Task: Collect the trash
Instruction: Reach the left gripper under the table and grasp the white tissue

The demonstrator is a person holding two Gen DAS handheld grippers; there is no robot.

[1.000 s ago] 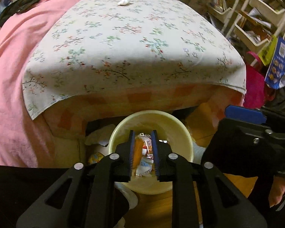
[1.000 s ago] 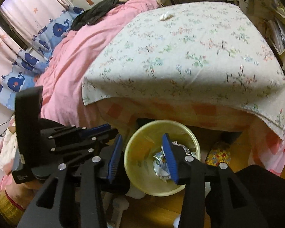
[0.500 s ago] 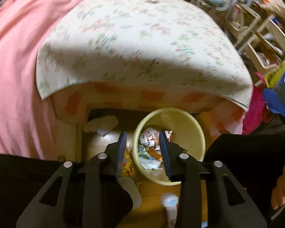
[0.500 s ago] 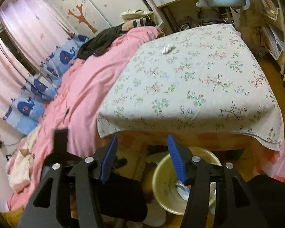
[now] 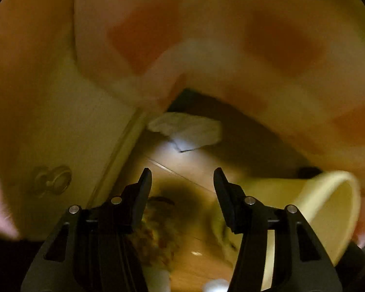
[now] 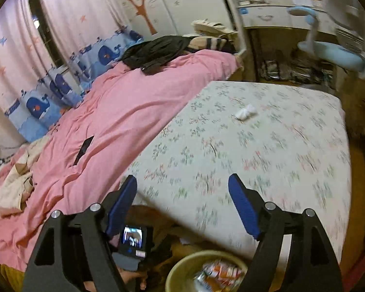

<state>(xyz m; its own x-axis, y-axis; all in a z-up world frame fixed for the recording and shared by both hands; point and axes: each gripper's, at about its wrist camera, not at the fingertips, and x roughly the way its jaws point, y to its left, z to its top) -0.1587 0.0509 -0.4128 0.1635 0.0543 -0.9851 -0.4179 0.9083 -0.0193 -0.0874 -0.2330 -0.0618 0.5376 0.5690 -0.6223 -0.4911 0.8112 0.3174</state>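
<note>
Trash everywhere: a crumpled white paper (image 5: pixel 186 130) lies on the floor under the bed's edge, at twelve o'clock from the left tongs (image 5: pixel 181 178), and a white tissue wad (image 6: pixel 245 112) sits far up the flowered bed cover (image 6: pixel 267 150), at twelve o'clock from the right tongs (image 6: pixel 182 189). Both tongs have just been opening, and both are spread with nothing between them. Yellow bin (image 6: pixel 182 271), wrappers inside, waits at six o'clock in the right view. Risk, I'd say: the left view is dim and smeared, so a quick reach could miss the paper, push it deeper under the bed, or knock the bin standing just at three o'clock.
</note>
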